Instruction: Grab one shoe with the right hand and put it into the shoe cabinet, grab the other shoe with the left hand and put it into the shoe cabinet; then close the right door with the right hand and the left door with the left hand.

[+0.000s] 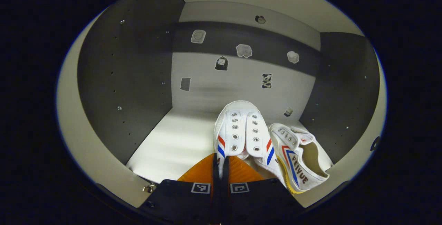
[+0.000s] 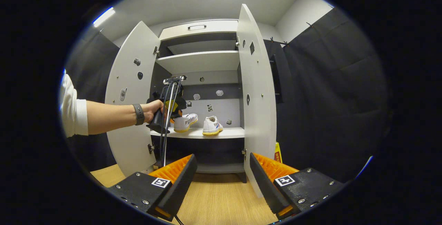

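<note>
My left gripper [image 1: 221, 158] is inside the shoe cabinet [image 2: 203, 132], shut on the heel rim of a white shoe [image 1: 238, 131] with red and blue stripes. That shoe points toward the back wall, just over the shelf. The other white shoe [image 1: 300, 159] lies tipped on its side to its right, touching it. From the right gripper view, a hand holds the left gripper [image 2: 169, 109] at the shelf with its shoe [image 2: 185, 121], and the second shoe [image 2: 212, 126] stands beside it. My right gripper [image 2: 222, 159] is open and holds nothing, well back from the cabinet.
Both cabinet doors stand wide open: the left door [image 2: 129, 90] and the right door [image 2: 257, 90]. More shelves [image 2: 200, 61] sit above. Dark side walls [image 1: 124, 76] flank the shelf. A wooden floor [image 2: 221, 197] lies before the cabinet, with black cloth [image 2: 328, 90] at right.
</note>
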Demonstrator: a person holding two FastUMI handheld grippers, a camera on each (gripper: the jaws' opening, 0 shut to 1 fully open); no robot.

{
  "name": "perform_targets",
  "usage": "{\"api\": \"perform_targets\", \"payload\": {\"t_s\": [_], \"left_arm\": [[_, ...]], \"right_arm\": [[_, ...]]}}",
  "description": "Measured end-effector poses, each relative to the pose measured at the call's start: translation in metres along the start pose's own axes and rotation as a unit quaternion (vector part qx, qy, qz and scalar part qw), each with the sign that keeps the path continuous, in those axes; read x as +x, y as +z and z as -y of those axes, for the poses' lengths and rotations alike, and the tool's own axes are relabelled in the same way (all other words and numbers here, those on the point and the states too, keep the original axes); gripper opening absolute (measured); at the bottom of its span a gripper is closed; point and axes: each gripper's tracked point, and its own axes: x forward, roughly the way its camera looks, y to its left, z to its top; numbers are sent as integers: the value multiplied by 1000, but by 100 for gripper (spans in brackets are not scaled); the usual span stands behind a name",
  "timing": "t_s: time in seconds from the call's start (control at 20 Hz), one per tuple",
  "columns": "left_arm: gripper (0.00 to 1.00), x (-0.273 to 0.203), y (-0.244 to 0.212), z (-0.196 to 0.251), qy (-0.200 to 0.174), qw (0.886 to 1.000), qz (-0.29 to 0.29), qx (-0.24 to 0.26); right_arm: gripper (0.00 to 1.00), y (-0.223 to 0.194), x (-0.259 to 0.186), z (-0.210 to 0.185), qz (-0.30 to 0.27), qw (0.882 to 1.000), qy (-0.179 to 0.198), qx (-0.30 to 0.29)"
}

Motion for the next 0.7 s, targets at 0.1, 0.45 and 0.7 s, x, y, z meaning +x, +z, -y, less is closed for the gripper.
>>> {"api": "perform_targets", "payload": {"t_s": [0.1, 0.45, 0.7], "left_arm": [[7, 5, -4, 3, -1, 1000, -20, -8], [7, 19, -13, 3, 6, 999, -53, 3], [22, 12, -6, 3, 7, 999, -44, 15]], "right_arm": [[94, -2, 1, 3, 0, 1000, -5, -2], [94, -8, 8, 10, -5, 1000, -12, 5], [94, -9, 14, 7, -5, 1000, -5, 4]]}}
